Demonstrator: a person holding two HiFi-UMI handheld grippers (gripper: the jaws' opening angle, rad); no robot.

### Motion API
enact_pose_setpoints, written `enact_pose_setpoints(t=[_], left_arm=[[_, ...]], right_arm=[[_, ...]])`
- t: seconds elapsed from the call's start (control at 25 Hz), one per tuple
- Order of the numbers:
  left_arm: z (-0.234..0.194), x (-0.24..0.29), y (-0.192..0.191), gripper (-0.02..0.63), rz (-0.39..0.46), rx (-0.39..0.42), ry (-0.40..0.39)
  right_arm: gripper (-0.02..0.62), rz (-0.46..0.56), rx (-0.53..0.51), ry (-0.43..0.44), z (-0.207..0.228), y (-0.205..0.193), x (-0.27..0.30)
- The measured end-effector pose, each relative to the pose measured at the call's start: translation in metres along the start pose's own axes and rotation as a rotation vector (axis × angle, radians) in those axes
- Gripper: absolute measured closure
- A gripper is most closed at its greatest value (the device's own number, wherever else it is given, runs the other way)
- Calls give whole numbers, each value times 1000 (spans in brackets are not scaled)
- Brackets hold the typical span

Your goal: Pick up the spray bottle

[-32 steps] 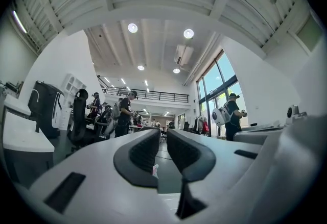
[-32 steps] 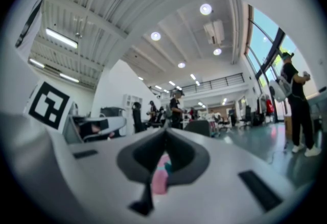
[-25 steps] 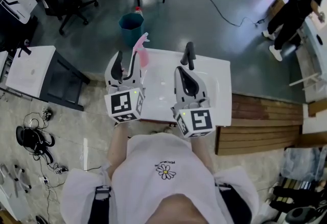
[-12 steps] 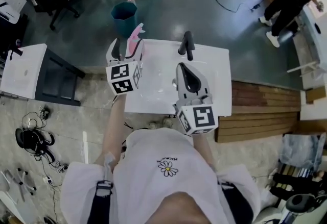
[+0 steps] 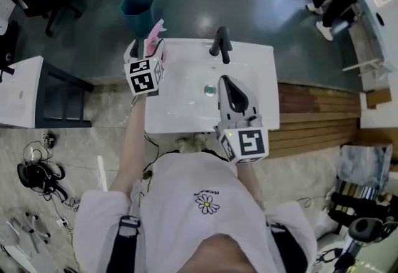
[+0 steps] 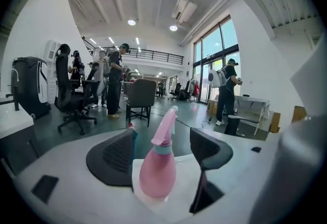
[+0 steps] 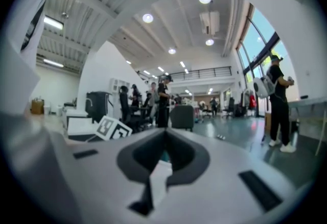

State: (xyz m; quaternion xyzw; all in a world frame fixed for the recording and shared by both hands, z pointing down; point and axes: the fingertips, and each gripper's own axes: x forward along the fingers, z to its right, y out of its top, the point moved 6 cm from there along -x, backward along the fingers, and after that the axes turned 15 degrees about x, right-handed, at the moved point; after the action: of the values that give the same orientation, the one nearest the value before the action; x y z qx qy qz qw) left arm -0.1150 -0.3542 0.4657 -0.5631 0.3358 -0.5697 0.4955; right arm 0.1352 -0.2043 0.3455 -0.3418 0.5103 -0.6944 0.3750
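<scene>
Since a second ago, brought the left gripper [image 5: 147, 49] down and out to the far left corner of the white washbasin [image 5: 261, 97]. Just been opening its jaws: now wide apart, pads clear on both sides of the pink spray bottle [image 5: 153, 37], which stands upright between them on that corner, ungripped.

Washbasin: flat rim all round, shallow bowl in the middle, plenty of bare room between the two grippers. Beyond its far edge, open grey floor. To its right, wooden boards [image 5: 317, 122] against the side. To its left, a strip of floor, then a white table [image 5: 18, 91] well apart. Teal bin [image 5: 138, 12] on the floor just past the far left corner, right behind the bottle. Right gripper [image 5: 227, 84] over the right part of the bowl, jaws closed together on nothing, pointing towards the far edge. Black faucet [image 5: 221, 46] at the middle of the far edge, apart from the bottle. Bottle tight to the corner, little rim left on its far and left sides, nozzle pointing away from the person. Drain [image 5: 210, 89] at the bowl's centre, just left of the right gripper's tips.
</scene>
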Motion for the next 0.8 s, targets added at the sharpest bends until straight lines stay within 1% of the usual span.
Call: enact_pose_setpoints(t=[0.36,0.52,0.56,0.68,0.8], left_arm=[[2,38,-28,259,-114,-5,-48],[2,45,-36,259,-132,-61,-57],[1,46,-38,259,-138,-64,-59],[1,52,-44,261,-167,-38,-62],[1,56,-50,261,-182,-38,-64]], right_arm=[[566,-13,4,-50,5,-4,-3],[566,-21,12,-63,8,-6,-3],[566,-23,12,-65,8,-6,-3],[566,-33,12,-67,7,-8,-2],[566,-39,12,-71,7,-10,-1]])
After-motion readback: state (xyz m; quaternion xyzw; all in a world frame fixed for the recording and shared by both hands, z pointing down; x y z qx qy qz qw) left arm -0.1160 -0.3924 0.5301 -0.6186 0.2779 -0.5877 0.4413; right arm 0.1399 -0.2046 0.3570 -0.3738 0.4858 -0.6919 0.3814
